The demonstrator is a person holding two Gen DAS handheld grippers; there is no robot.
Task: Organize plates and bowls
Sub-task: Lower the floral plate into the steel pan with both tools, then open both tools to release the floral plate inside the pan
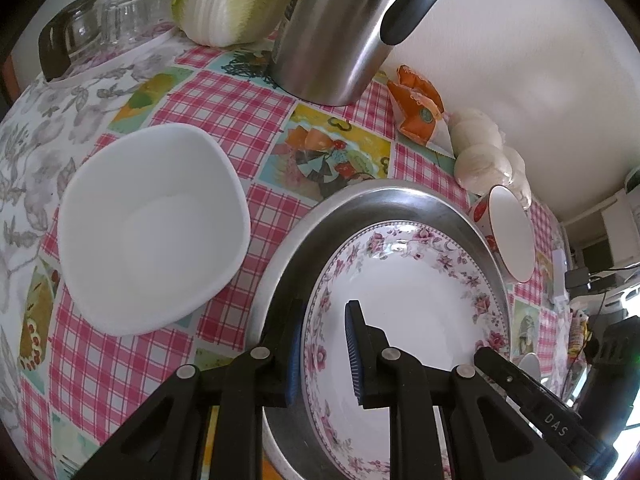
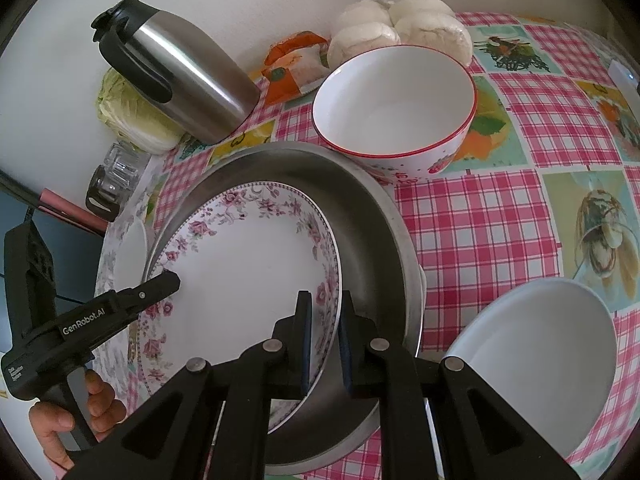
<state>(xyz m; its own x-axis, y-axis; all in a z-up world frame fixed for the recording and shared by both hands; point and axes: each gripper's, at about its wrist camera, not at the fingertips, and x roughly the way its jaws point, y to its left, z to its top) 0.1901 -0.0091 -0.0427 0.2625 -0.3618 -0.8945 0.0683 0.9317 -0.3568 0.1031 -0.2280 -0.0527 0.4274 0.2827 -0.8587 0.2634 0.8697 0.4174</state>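
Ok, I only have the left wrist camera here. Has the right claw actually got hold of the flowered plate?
Observer: Yes. The right claw is shut on the rim of the flowered plate, with one finger inside the plate and one between it and the metal pan.
Operator: Anything on the table beyond that claw?
Observer: A round white dish sits on the checked cloth, to the right of the pan.
Operator: My view cuts off the flask's top. Is its lid on?
Observer: Yes, the steel flask has its black lid in place.
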